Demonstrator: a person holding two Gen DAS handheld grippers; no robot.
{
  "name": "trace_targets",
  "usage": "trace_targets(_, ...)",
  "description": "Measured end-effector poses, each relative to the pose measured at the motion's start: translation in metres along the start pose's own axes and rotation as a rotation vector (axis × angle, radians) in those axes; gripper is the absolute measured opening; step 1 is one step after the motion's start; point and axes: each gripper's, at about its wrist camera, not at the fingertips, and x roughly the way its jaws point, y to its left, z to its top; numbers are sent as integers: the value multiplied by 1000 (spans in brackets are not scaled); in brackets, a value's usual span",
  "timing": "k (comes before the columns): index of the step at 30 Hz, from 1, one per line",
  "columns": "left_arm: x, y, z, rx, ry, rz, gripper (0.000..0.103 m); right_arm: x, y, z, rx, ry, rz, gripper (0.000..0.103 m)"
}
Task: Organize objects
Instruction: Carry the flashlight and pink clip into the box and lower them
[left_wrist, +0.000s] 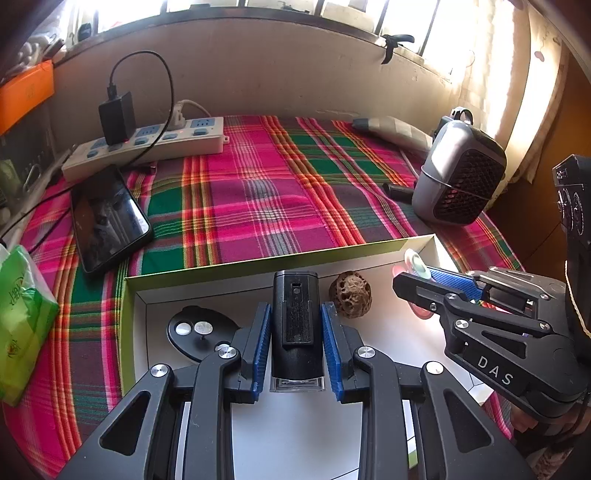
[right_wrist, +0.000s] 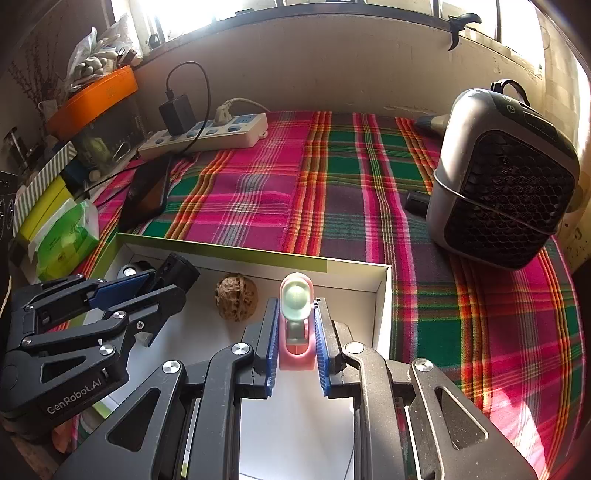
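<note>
Plaid cloth (left_wrist: 280, 192) is spread under a white box (left_wrist: 258, 264); over it, a black device (left_wrist: 295, 325) is clamped by the left gripper (left_wrist: 296, 325), a pink-and-green item (right_wrist: 295, 321) by the right gripper (right_wrist: 295, 332).

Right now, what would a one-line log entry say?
left gripper: shut on black device | right gripper: shut on pink gadget | both over white box | walnut: inside

I see a plaid cloth (right_wrist: 332, 192) over the table, on it a power strip (right_wrist: 207, 136), phone (left_wrist: 107, 218), tissue pack (left_wrist: 18, 325), small heater (right_wrist: 506, 177), shallow box (right_wrist: 384, 295).
</note>
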Motion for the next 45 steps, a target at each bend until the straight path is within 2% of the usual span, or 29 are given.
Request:
trace_targets(16, 16, 2, -1, -9, 38, 13, 25, 18, -4, 3, 16, 43, -11, 19)
trace_targets(40, 18, 1, -3, 8, 41, 30, 26, 20, -3, 5, 15, 28, -9, 19)
trace_targets(43, 18, 2, -3, 5, 39, 31, 26, 18, -2, 4, 15, 21, -4, 25)
trace_targets(45, 16, 2, -4, 1, 37, 34, 27, 17, -1, 3, 16, 14, -3, 34)
